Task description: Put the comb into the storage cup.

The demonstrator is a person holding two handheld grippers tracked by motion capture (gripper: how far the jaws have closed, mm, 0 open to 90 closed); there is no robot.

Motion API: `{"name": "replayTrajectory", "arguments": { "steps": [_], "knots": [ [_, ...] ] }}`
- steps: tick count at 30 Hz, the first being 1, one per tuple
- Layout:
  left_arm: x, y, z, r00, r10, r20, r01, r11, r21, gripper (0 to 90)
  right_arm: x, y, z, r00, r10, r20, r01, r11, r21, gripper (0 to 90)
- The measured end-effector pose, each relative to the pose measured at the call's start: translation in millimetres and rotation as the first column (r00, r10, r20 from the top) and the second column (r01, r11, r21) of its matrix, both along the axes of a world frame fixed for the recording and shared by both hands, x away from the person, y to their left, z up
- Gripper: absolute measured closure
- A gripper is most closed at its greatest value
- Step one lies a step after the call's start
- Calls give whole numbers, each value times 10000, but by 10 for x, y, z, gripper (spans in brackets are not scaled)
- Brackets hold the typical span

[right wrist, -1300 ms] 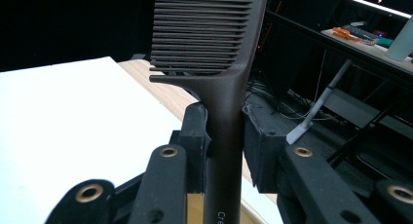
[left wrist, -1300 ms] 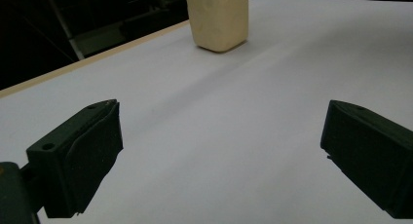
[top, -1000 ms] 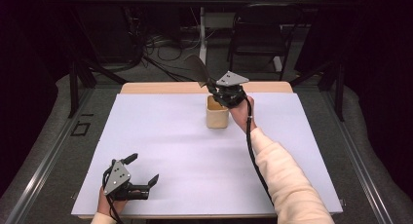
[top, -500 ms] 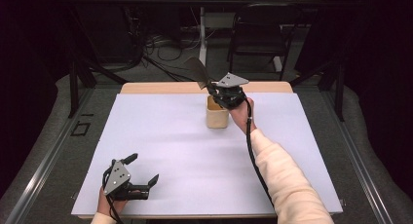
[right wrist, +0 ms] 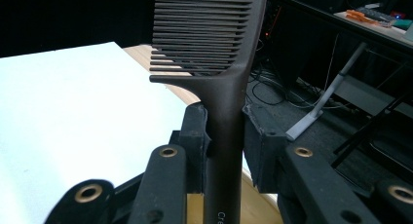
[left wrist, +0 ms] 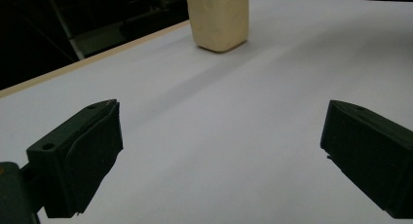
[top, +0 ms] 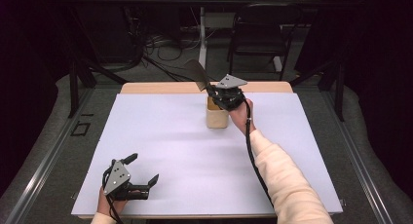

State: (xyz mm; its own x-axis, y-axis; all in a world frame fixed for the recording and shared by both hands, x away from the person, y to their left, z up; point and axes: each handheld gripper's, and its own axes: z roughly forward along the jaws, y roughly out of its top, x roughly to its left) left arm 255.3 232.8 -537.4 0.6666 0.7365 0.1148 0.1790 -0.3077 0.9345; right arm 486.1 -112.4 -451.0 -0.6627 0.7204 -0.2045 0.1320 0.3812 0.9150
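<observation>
Nothing is changing: the right gripper [top: 210, 91] is still clamping the dark plastic comb [right wrist: 214, 53], probably above the beige cup [top: 216, 116] near the counter's far edge; insertion is pending. The left gripper [top: 143, 169] is idling, jaws wide.

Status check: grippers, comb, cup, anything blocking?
Right gripper shut on comb, handle end down over the beige cup. Left gripper open, low at near table edge, holding nothing. Nothing between comb and cup.
</observation>
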Motion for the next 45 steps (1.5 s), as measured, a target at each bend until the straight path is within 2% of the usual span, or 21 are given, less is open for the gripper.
{"name": "replayTrajectory", "arguments": {
  "steps": [22,45],
  "knots": [
    [0,-2,0,10000,-14,-14,14,10000,5,16,27,10,-101,9993,11,-374,-16,9999,-133,716],
    [1,-3,0,10000,-2,-30,2,10000,4,17,77,-12,-200,9943,-153,-1059,131,9997,-216,715]
  ]
}}
